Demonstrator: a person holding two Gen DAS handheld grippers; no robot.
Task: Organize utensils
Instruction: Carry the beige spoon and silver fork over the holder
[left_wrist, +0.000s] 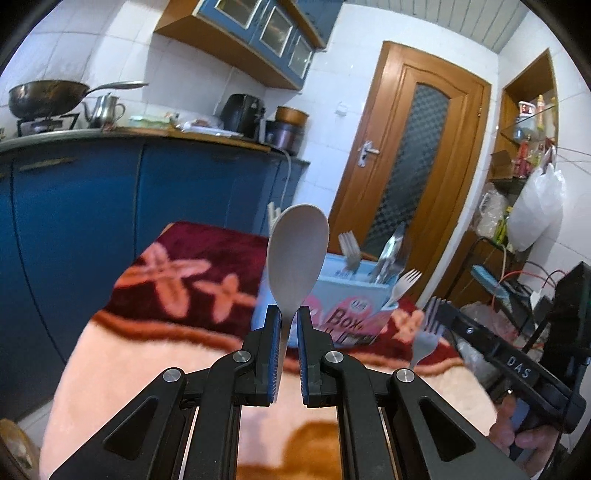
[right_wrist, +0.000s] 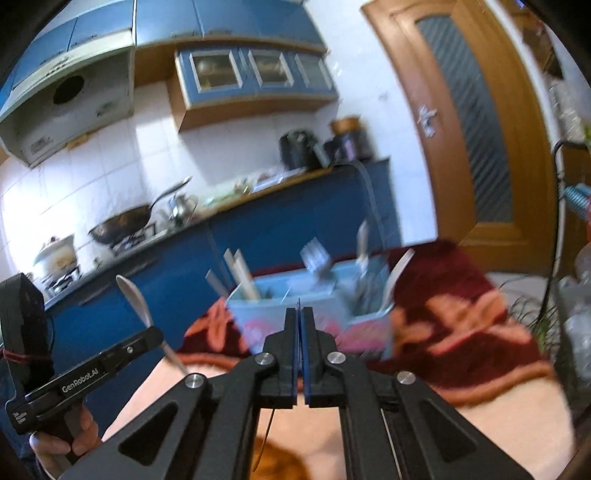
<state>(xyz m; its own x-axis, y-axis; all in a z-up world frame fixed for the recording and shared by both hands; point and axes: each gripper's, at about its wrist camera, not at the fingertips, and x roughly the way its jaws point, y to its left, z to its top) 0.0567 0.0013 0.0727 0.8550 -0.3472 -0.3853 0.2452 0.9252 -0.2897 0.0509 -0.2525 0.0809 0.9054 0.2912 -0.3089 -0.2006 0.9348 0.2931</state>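
My left gripper (left_wrist: 289, 312) is shut on a pale grey spoon (left_wrist: 297, 254), bowl up, held above the blanket in front of the light blue utensil box (left_wrist: 347, 306). The spoon also shows edge-on in the right wrist view (right_wrist: 135, 297), in the left gripper (right_wrist: 153, 334). My right gripper (right_wrist: 299, 314) is shut on a grey fork (left_wrist: 430, 328), seen in the left wrist view, tines up, just right of the box. In the right wrist view the fork is edge-on between the pads. The box (right_wrist: 306, 310) holds forks, spoons and chopsticks in compartments.
A maroon and pink flowered blanket (left_wrist: 177, 280) covers the table. Blue kitchen cabinets (left_wrist: 110, 192) with a wok (left_wrist: 48, 96) and kettle stand behind. A wooden door (left_wrist: 417, 162) is at the back right, with shelves and cables at the far right.
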